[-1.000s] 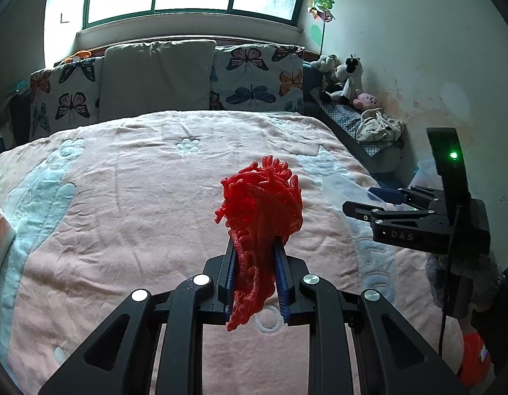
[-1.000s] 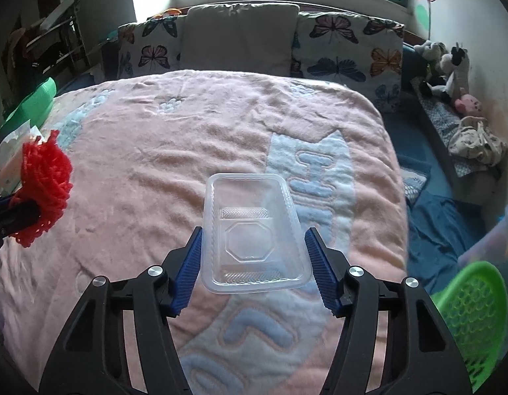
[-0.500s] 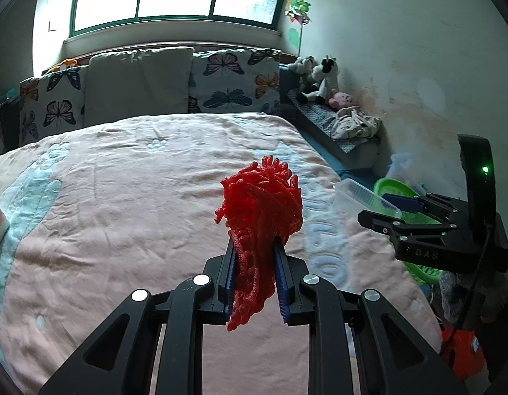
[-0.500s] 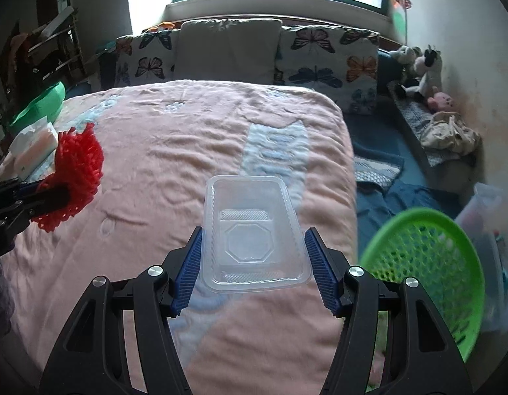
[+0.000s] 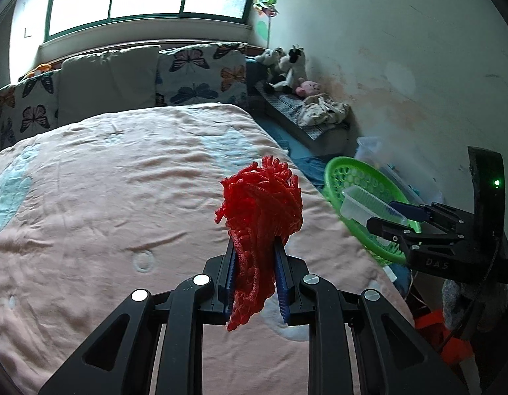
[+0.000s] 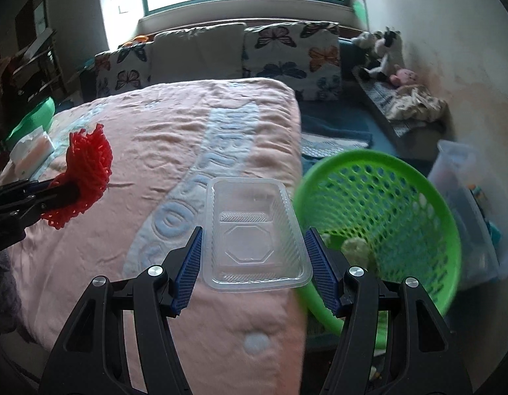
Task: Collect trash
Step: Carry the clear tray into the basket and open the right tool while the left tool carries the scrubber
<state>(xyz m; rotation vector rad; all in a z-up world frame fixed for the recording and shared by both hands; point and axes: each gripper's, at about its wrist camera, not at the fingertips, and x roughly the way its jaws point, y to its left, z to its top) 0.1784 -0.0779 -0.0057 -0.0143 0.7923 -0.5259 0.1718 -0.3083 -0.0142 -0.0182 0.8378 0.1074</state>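
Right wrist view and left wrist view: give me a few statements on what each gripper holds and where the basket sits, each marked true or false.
1. The left gripper clamps a red foam net. True.
2. The right gripper is empty. False: it holds a clear plastic tray.
3. The green mesh basket stands on the pink bedspread. False: it sits beside the bed, lower down.
4. Something pale already lies in the basket. True.

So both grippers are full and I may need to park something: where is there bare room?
Free: the pink blanket between the butterfly pillows and the grippers. Crowded: the floor strip beyond the bed's edge, filled by the green basket and clear bin; the tissue pack sits at the blanket's far side.
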